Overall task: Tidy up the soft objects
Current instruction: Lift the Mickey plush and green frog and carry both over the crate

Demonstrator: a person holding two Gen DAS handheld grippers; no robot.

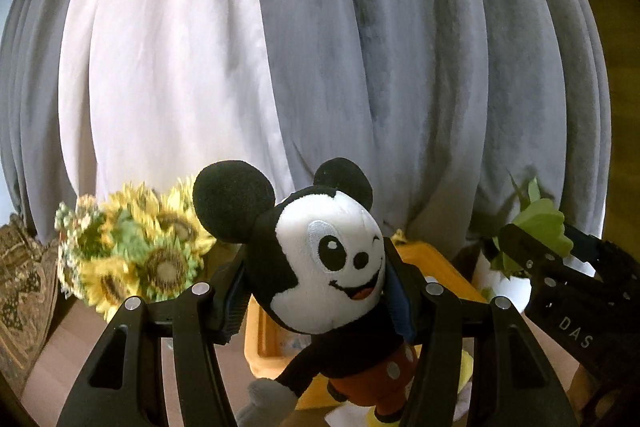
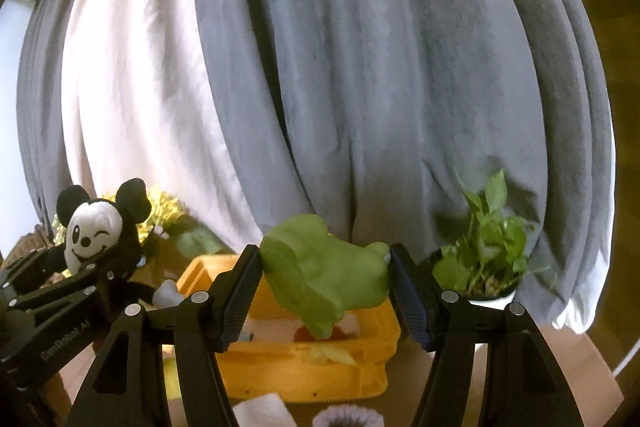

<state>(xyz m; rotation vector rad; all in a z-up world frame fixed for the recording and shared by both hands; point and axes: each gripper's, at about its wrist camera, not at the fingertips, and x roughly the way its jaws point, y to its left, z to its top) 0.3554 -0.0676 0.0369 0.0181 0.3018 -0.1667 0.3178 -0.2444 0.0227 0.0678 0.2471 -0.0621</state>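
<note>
My left gripper (image 1: 316, 291) is shut on a Mickey Mouse plush (image 1: 320, 259), gripping its head and holding it up above a yellow bin (image 1: 276, 359). The plush also shows at the left of the right wrist view (image 2: 94, 227). My right gripper (image 2: 324, 287) is shut on a green soft toy (image 2: 324, 271) and holds it above the same yellow bin (image 2: 320, 371). The green toy also shows at the right of the left wrist view (image 1: 544, 227). The bin holds a few soft items, partly hidden.
Grey and white curtains (image 2: 360, 67) hang close behind. Sunflowers (image 1: 136, 251) stand at the left, a potted green plant (image 2: 488, 247) at the right. A brown table (image 2: 560, 379) carries the bin. A white cloth (image 2: 260, 411) and a fluffy item (image 2: 348, 419) lie in front.
</note>
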